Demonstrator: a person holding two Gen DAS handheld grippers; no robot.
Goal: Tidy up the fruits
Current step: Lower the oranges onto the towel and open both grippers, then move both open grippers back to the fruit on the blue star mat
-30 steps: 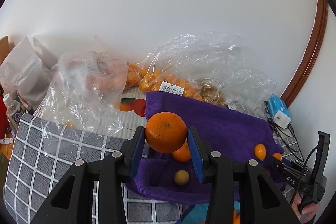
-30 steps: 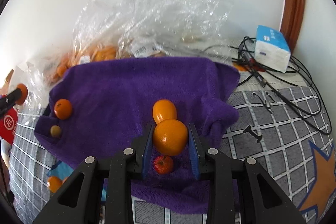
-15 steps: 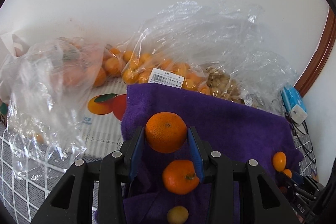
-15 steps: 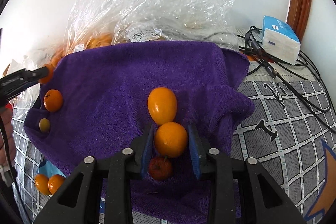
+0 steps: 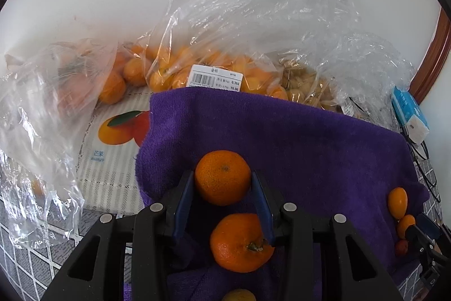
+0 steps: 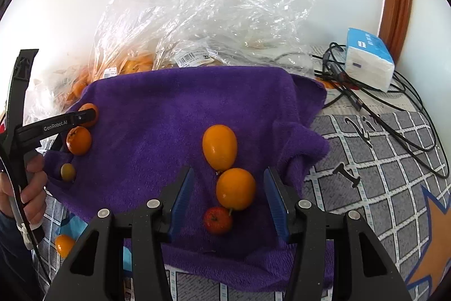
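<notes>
My left gripper (image 5: 222, 182) is shut on a round mandarin (image 5: 222, 177), held just above the purple towel (image 5: 296, 137). A second mandarin (image 5: 239, 243) with a stem lies on the towel right below it. My right gripper (image 6: 229, 188) has its jaws opening around a yellow-orange round fruit (image 6: 236, 188) that rests on the towel (image 6: 174, 109); the blue pads stand clear of it. An oval orange fruit (image 6: 220, 146) lies just beyond, and a small red fruit (image 6: 217, 219) sits nearer. In the right wrist view the left gripper (image 6: 84, 114) appears at the towel's left edge.
Clear plastic bags (image 5: 253, 27) of oranges and other fruit are heaped behind the towel against the wall. A tissue pack (image 6: 369, 58) and black cables (image 6: 394, 109) lie at the right. A small greenish fruit (image 6: 68, 171) sits on the towel's left, loose fruit (image 6: 64, 244) beyond it.
My left gripper carried its mandarin forward and down over the towel. My right gripper's jaws spread apart, letting go of the round yellow-orange fruit, which now rests on the towel.
</notes>
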